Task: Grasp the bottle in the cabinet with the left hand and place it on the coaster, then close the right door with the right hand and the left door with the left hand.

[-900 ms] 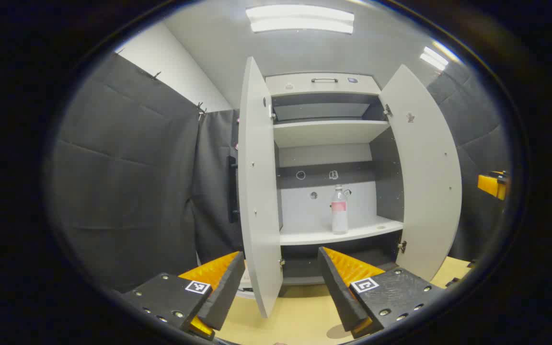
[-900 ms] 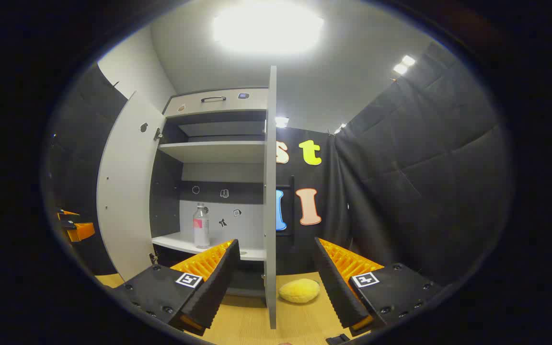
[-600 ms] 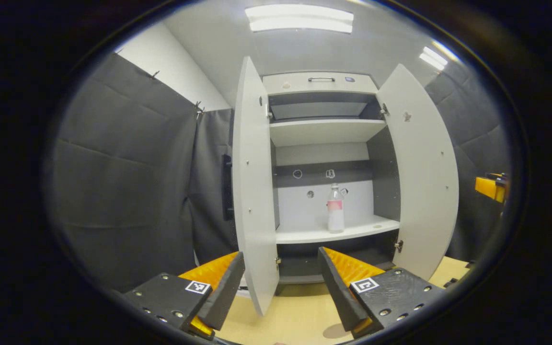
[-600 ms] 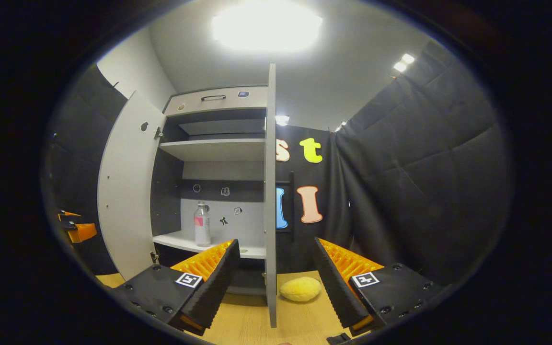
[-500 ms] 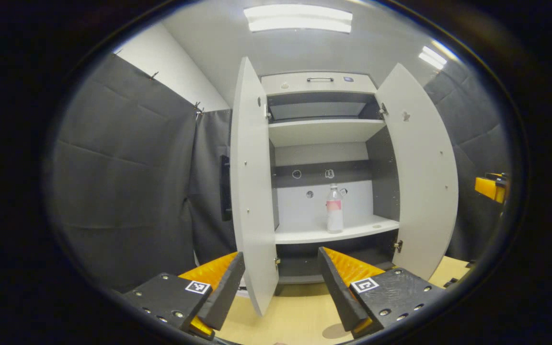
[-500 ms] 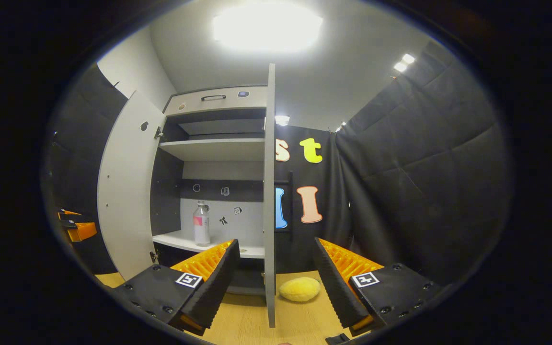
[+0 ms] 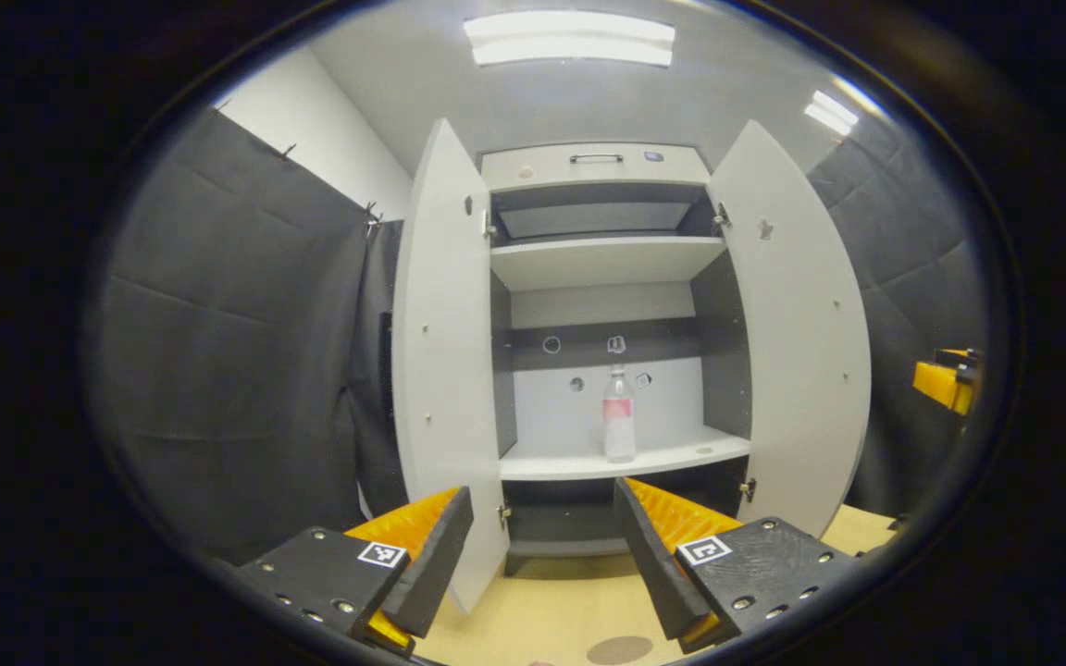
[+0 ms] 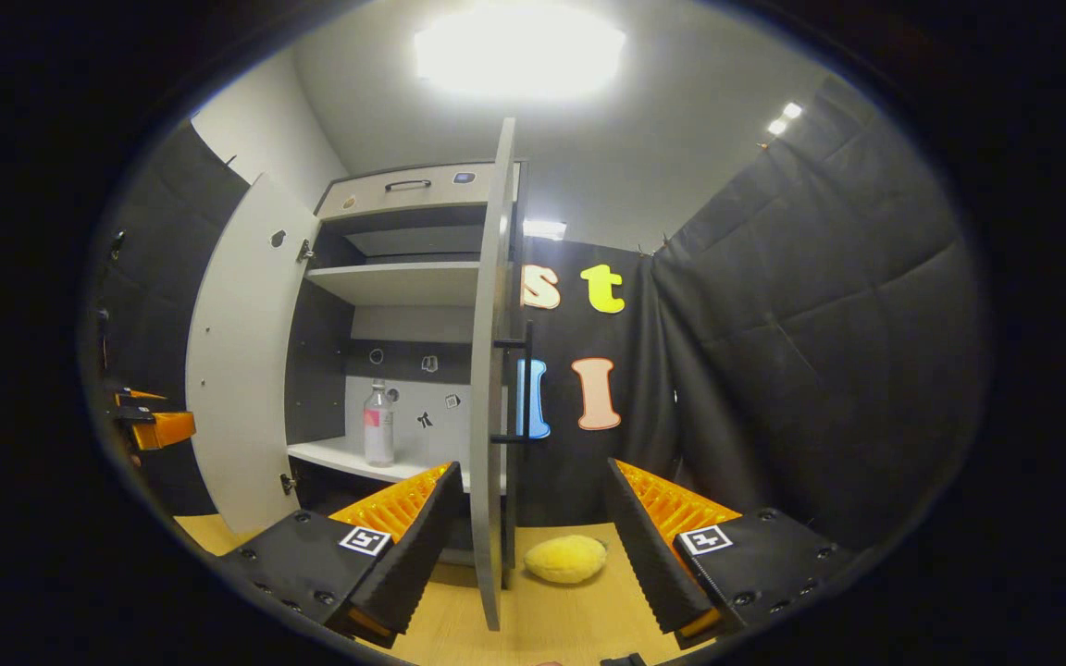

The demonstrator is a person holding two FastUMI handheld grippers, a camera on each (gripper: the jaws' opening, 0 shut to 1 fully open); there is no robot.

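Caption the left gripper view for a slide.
Open left gripper faces the cabinet, both doors swung wide, bottle upright on the lower shelf.

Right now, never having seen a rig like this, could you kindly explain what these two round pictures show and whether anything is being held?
A person holds a two-finger gripper in each hand, and a fisheye camera rides on each one. In the left gripper view, the left gripper shows at the bottom, open and empty. In the right gripper view, the right gripper is likewise open and empty. Both face a cabinet with its left door and right door open. A bottle stands upright on a shelf inside. On the table lies a yellow sponge. A round coaster sits near the left gripper.
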